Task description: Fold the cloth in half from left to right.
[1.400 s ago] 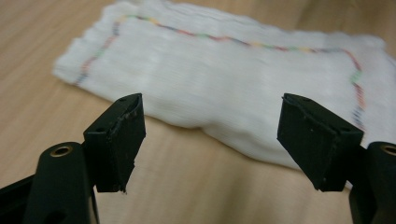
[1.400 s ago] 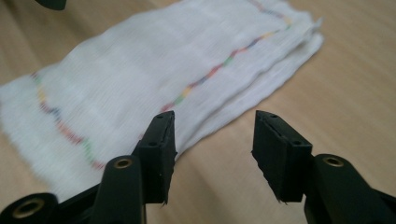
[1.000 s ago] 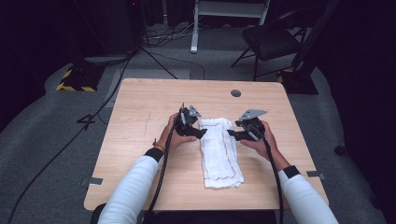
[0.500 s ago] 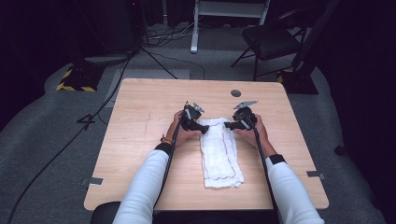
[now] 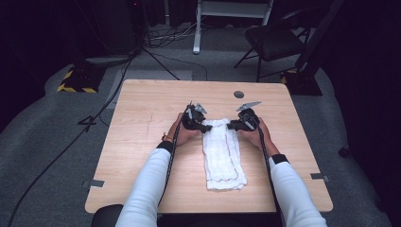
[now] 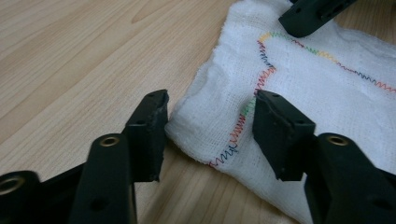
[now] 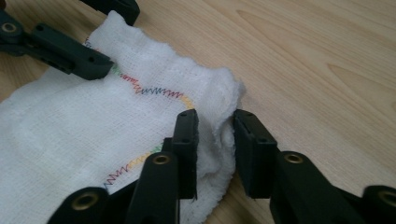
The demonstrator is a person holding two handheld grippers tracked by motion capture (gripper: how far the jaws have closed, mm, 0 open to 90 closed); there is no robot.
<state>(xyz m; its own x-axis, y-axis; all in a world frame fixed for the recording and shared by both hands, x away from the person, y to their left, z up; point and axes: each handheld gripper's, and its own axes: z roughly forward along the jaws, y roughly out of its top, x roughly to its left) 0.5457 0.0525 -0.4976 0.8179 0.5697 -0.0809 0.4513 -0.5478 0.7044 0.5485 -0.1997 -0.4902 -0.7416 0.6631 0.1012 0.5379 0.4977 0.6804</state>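
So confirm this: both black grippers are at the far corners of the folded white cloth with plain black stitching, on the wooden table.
Wrong on the stitching: the left gripper view shows the folded white cloth edged in multicoloured zigzag stitching. The left gripper and right gripper are at its far corners on the wooden table.

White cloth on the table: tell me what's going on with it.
A person at a wooden table works a folded white cloth with a pair of tongs in each hand. The left tongs and the right tongs are at the cloth's two far corners. Both pairs of jaws have just been closing. The right pair has a bunched corner between its jaws; the left pair straddles its corner, with a gap showing on one side. The cloth lies flat on the table, not yet lifted.
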